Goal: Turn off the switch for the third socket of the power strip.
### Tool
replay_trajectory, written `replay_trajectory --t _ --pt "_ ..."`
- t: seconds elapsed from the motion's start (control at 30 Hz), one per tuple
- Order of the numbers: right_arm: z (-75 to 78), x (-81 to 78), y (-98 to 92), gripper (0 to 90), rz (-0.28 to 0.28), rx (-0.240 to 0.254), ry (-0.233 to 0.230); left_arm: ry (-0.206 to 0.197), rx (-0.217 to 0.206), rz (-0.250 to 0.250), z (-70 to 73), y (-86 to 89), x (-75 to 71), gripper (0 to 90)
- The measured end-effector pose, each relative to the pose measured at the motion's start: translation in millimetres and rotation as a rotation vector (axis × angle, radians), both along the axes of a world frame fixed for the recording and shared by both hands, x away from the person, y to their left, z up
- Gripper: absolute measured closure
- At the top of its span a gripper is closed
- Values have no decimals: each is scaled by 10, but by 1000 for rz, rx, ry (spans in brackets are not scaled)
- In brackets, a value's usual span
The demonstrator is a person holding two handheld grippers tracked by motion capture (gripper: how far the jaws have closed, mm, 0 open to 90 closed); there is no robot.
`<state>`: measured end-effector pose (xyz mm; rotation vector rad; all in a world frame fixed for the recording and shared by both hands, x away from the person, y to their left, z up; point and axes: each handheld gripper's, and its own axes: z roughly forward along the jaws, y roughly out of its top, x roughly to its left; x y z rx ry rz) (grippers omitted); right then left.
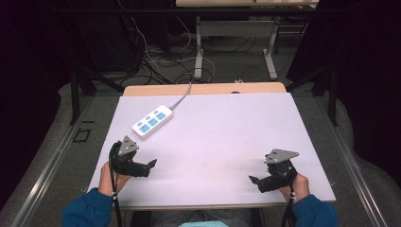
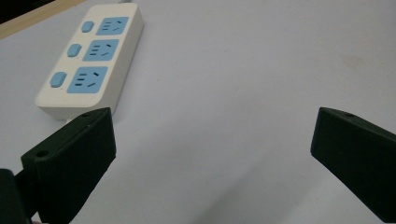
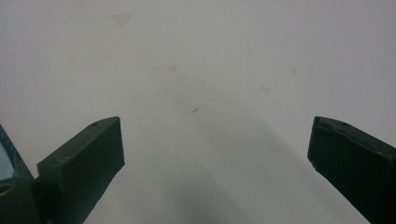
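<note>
A white power strip [image 1: 152, 122] with three blue sockets lies at the back left of the white table top [image 1: 222, 132], its grey cable running off the far edge. My left gripper [image 1: 150, 165] rests at the front left, open and empty, a short way in front of the strip. In the left gripper view the power strip [image 2: 91, 58] lies just beyond the left jaw, and the left gripper [image 2: 212, 154] has its jaws wide apart. My right gripper [image 1: 253, 180] sits at the front right, open over bare table; in its own view the right gripper [image 3: 215, 154] holds nothing.
The table's wooden far edge [image 1: 203, 88] shows beyond the white top. Behind it on the floor are tangled cables [image 1: 161, 61] and the metal legs of another table [image 1: 199, 52]. Faint stains mark the white surface [image 3: 170, 69].
</note>
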<state>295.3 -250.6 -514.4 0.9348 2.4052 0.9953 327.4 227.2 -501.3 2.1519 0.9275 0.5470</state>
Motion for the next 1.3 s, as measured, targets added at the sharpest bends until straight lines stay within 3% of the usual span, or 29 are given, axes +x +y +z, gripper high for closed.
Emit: replay_trajectory --t 0.4,0.6,0.93,0.97,1.13,1.3 --pt "-12 11 -2 32 6 11 -4 -12 -15 -51 -27 -36 -236 4" --pt "-8 5 2 32 1 2 -2 -17 -3 -77 -44 -50 -306 3" --pt "-9 6 4 32 17 2 -3 -33 6 -95 -103 -67 -356 3" --pt "-5 5 2 32 19 3 1 -18 -2 -94 -111 -72 -365 3" --pt "-13 0 14 32 16 8 14 -41 8 -94 -128 -69 -373 3" --pt "-22 2 24 32 24 8 11 -19 13 -104 -160 -83 -363 3"
